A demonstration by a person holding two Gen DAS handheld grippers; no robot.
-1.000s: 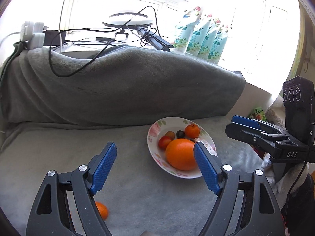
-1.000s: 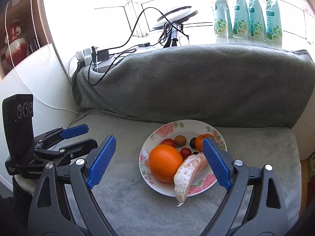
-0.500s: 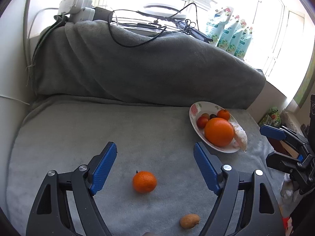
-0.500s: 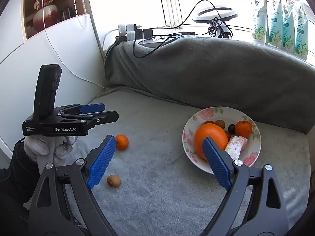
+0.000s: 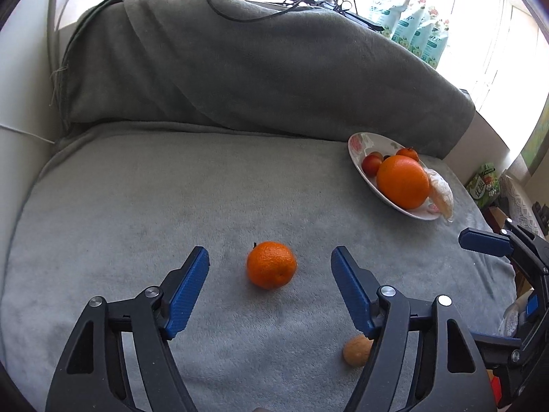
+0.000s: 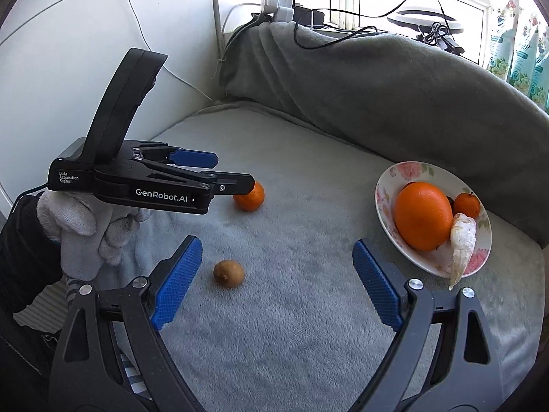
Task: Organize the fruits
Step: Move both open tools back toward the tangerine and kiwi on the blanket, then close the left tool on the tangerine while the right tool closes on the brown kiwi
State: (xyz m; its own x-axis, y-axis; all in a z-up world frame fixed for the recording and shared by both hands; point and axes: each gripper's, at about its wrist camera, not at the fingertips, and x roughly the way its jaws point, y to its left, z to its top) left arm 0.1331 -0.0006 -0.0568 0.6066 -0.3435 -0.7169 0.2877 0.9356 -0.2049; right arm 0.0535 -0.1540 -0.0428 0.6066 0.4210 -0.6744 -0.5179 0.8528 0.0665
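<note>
A small tangerine [image 5: 271, 270] lies on the grey blanket, just ahead of my open left gripper [image 5: 270, 257] and between its blue pads; it also shows in the right wrist view [image 6: 249, 196]. A small brown fruit [image 5: 357, 350] lies near the left gripper's right finger, also in the right wrist view [image 6: 229, 273]. A floral plate [image 6: 384, 185] holds a large orange [image 6: 422, 220], a small tangerine, small round fruits and a peeled pale segment [image 6: 461, 240]. My right gripper [image 6: 274, 267] is open and empty, the brown fruit just ahead of its left pad.
A rolled grey blanket [image 5: 260, 68] rises along the back. Cables, a power strip [image 6: 279, 1] and pouches [image 5: 418, 37] sit on the window sill behind it. A white wall [image 6: 68, 79] stands at the left. Packets [image 5: 483, 185] lie off the right edge.
Both grippers have swung left, away from the plate. The left gripper has closed in on the loose tangerine, which now sits between its pads. The brown fruit is now near the right gripper.
</note>
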